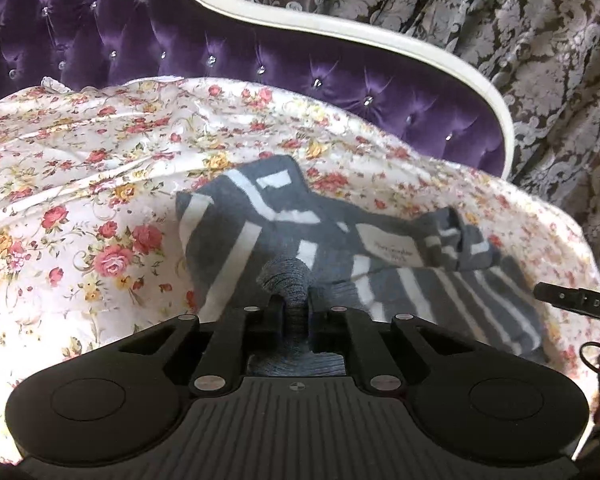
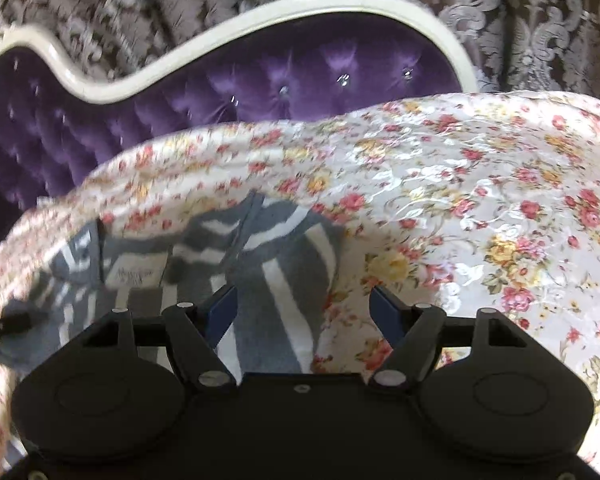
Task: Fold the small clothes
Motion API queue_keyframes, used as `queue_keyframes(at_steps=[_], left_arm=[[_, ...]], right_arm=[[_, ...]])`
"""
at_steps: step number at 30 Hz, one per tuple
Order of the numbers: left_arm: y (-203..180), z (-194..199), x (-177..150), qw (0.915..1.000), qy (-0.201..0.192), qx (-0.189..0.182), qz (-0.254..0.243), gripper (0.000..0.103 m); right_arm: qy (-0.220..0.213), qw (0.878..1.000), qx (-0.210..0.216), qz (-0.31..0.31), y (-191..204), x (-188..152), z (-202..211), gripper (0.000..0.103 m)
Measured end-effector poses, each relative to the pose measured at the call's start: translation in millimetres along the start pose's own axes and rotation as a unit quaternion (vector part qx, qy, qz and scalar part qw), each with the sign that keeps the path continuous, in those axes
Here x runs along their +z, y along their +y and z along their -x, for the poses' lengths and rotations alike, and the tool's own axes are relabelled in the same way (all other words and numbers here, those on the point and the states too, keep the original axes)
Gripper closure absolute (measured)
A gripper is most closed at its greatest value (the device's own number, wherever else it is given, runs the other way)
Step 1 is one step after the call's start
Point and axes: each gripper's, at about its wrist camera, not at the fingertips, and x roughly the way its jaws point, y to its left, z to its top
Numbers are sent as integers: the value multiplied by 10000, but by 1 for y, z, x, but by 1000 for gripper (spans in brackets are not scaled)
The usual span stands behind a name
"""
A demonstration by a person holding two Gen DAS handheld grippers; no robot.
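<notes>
- Our left gripper (image 1: 294, 306) has its jaws pinched tight on a bunched edge of the grey-and-white striped garment (image 1: 260, 224), which lies crumpled on the floral bedspread (image 1: 80, 168), in front of the purple tufted headboard (image 1: 140, 40).
- Our right gripper (image 2: 302, 312) has its jaws spread wide and holds nothing; they hover just over the garment's other side, one blue pad above striped cloth, the other above the bedspread.
- The grip on the left looks like a narrow wad, not a flat hem (we cannot tell how many layers are in it). If we lift from here, only one layer may rise, or the wad may slip out, and the fold would come out lopsided.
- If the right jaws close where they are, they may catch the bedspread along with the garment, since they straddle its edge. Pulling would then drag the slippery-looking cover and shift everything on it.
- The garment is twisted, with its label (image 1: 392, 250) showing and a sleeve-like part folded across. Folding before we flatten it would likely lock those creases in.
- The right view is blurred towards its left side, so we judge the far edge of the cloth poorly; a misplaced pinch there is a real risk.
- Our two grippers are near one another, and the tip of the right one shows at the edge of the left view; a crossing move could knock them together.
</notes>
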Motion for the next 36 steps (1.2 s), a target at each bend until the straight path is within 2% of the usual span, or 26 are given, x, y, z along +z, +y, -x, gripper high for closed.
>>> queue_keyframes(at_steps=[2, 5, 8, 12, 14, 16, 18, 20, 26, 29, 36], left_arm=[[4, -5, -1, 9999, 61, 126, -8, 77], [11, -6, -4, 9998, 85, 189, 34, 75], [14, -2, -5, 9997, 62, 221, 1, 73], [7, 1, -7, 9982, 35, 515, -303, 64], [6, -3, -11, 9975, 97, 628, -304, 62], [8, -6, -15, 9969, 93, 744, -225, 52], [9, -8, -18, 9957, 45, 899, -233, 36], [12, -9, -18, 9949, 0, 988, -225, 29], [19, -1, -10, 9957, 80, 925, -4, 26], [19, 13, -11, 9960, -2, 896, 70, 25], [13, 55, -24, 9962, -252, 826, -74, 14]], right_arm=[[244, 9995, -142, 166, 3, -3, -8, 27], [502, 9949, -674, 556, 5, -11, -20, 25], [447, 9942, -766, 615, 3, -11, -19, 24], [463, 9934, -809, 671, 3, -11, -17, 24], [472, 9934, -803, 675, 4, -10, -18, 23], [473, 9934, -810, 658, 3, -10, -19, 21], [465, 9934, -827, 648, 2, -11, -19, 18], [466, 9937, -815, 613, 1, -11, -20, 18], [461, 9955, -705, 441, -6, -11, -18, 14], [413, 9968, -626, 292, -9, -10, -15, 14], [-20, 9991, -405, 126, -11, -9, 7, 14]])
